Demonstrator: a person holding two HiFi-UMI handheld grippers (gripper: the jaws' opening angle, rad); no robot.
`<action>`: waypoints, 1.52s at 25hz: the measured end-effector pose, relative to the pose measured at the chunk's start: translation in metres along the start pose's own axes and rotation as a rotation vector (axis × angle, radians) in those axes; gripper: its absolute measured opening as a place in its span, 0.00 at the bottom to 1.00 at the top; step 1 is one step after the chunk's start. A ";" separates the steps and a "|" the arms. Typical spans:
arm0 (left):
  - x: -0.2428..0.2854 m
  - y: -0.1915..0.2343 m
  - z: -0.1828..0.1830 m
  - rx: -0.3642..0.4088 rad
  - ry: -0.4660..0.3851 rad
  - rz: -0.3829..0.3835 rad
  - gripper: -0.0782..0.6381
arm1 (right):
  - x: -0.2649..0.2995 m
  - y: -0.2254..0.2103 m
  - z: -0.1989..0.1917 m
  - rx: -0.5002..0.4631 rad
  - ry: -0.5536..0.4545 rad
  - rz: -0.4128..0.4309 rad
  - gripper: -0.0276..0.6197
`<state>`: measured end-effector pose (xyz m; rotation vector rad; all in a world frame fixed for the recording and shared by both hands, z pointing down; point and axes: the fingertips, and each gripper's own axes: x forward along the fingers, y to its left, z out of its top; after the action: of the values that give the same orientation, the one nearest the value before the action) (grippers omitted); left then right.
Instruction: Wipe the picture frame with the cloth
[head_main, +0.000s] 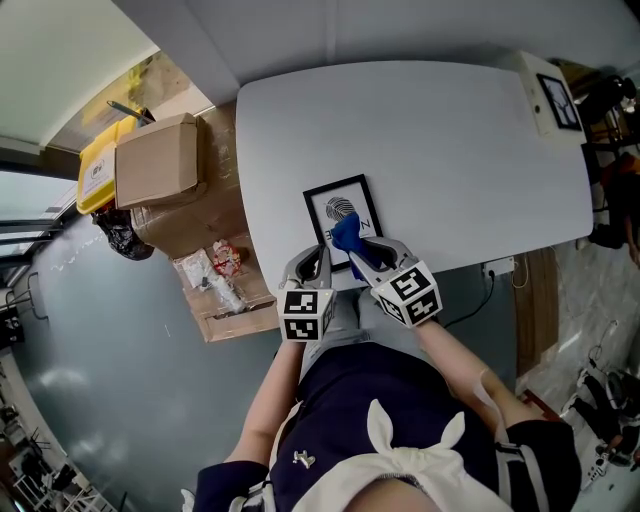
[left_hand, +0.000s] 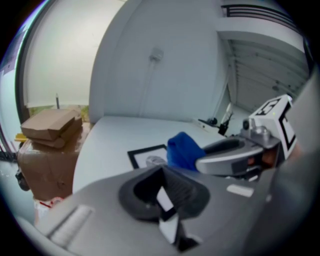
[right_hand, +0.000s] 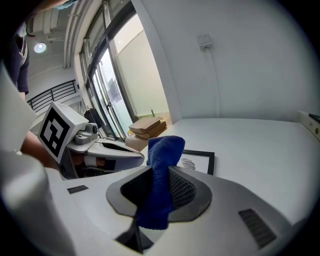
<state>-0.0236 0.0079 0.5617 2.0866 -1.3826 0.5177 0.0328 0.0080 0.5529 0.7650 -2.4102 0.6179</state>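
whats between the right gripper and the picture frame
The blue cloth: clamped in the right gripper, its free end sticks out toward the picture frame. The right gripper view shows it.

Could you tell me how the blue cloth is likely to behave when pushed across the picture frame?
The blue cloth looks floppy: it folds over beyond the right tool. It would probably bunch when pushed. The picture frame lies flat and might slide.
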 end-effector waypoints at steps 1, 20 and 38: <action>0.001 0.001 0.000 0.001 0.007 -0.001 0.11 | 0.002 0.000 0.001 -0.002 0.002 -0.001 0.19; 0.029 0.026 -0.006 0.047 0.099 -0.022 0.11 | 0.043 -0.013 0.030 -0.050 0.014 0.005 0.19; 0.051 0.036 -0.009 0.064 0.162 -0.057 0.11 | 0.092 -0.034 0.040 -0.134 0.027 0.011 0.19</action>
<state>-0.0365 -0.0323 0.6087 2.0783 -1.2254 0.6993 -0.0239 -0.0747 0.5874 0.6833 -2.4045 0.4621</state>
